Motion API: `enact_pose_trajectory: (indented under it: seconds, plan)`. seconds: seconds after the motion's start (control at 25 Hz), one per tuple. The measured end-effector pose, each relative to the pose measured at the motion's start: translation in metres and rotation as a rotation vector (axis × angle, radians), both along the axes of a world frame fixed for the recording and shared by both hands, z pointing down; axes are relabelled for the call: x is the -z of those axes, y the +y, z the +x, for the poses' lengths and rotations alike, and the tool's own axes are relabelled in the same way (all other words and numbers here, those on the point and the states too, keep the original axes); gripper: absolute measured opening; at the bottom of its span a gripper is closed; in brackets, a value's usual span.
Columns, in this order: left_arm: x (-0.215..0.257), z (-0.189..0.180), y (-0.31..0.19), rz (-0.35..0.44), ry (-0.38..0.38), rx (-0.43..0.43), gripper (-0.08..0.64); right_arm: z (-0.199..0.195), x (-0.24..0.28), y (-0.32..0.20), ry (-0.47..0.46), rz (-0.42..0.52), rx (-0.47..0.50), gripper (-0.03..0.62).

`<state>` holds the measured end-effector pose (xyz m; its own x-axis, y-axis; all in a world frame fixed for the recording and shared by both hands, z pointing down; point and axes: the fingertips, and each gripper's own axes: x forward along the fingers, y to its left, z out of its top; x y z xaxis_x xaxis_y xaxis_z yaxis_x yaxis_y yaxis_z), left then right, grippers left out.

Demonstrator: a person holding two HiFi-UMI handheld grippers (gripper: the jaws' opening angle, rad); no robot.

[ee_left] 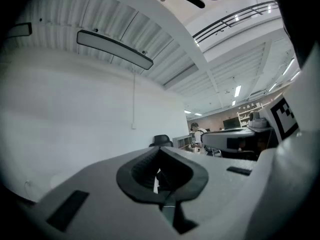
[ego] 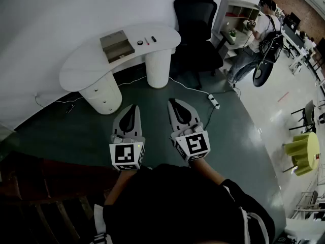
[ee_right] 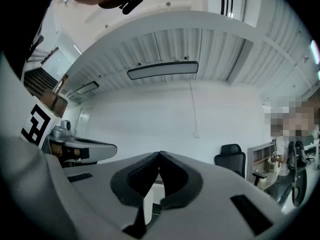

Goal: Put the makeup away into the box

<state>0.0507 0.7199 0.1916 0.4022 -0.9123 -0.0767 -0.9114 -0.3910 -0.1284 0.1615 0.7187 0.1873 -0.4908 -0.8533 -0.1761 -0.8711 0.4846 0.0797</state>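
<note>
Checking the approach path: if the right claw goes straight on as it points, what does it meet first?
Right claw lines up with the white desk, about at its ribbed leg; the way there looks free, but depth is unclear.

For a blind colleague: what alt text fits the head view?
A person, seen from above, holds the left gripper and right gripper, both shut and empty, side by side over a dark floor, short of a white desk bearing a box and small makeup items. A black chair stands beside it.
</note>
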Motion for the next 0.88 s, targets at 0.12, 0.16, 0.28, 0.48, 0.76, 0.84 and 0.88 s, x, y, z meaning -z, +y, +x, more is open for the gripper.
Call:
enact_pose_trajectory:
  seconds: [0.12, 0.16, 0.28, 0.48, 0.76, 0.84, 0.88]
  plan:
    - [-0.002, 0.011, -0.002, -0.004, 0.004, 0.001, 0.003, 0.01, -0.001, -0.003, -0.015, -0.025, -0.001, 0.021]
    - [-0.003, 0.014, -0.003, -0.004, 0.004, 0.004, 0.003, 0.013, -0.001, -0.005, -0.019, -0.025, 0.0, 0.02]
    - [-0.006, 0.02, -0.006, -0.011, 0.001, 0.014, 0.003, 0.019, -0.005, -0.011, -0.017, -0.02, 0.009, 0.02]
    - [-0.008, 0.024, -0.017, -0.018, -0.019, 0.02, 0.003, 0.02, -0.004, -0.022, -0.049, -0.003, 0.04, 0.021]
    - [-0.019, 0.018, -0.056, -0.033, -0.016, 0.016, 0.003, 0.016, -0.016, -0.055, -0.06, -0.028, 0.056, 0.022]
    - [-0.022, 0.016, -0.074, -0.033, -0.01, 0.009, 0.003, 0.014, -0.02, -0.072, -0.058, -0.029, 0.052, 0.023]
    - [-0.024, 0.015, -0.084, -0.033, -0.006, 0.005, 0.003, 0.012, -0.022, -0.082, -0.055, -0.029, 0.052, 0.023]
